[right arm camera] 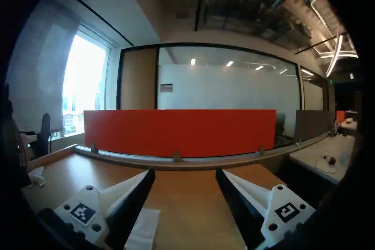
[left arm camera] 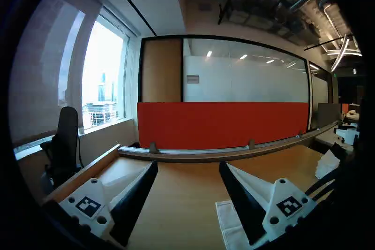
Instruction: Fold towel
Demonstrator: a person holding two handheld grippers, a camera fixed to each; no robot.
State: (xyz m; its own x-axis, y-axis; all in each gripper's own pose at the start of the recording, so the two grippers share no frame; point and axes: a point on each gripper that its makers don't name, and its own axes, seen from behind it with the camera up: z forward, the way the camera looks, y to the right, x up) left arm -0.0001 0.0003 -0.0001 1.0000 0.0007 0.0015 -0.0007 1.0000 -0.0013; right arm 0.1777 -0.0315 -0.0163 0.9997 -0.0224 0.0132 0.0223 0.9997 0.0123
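Left gripper view: left tongs released, nothing between them, above the wooden counter. The white towel lies on the counter under the right-hand finger, ungrasped. This view takes in an office chair by the window.

Right gripper view: right tongs also released. A towel corner lies beside the left-hand finger. This view takes in a white desk.

Judgement: folding not begun. The grasp and every fold are yet to do.

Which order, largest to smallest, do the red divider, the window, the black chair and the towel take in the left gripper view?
1. Red divider
2. Window
3. Black chair
4. Towel, though it is only partly visible.
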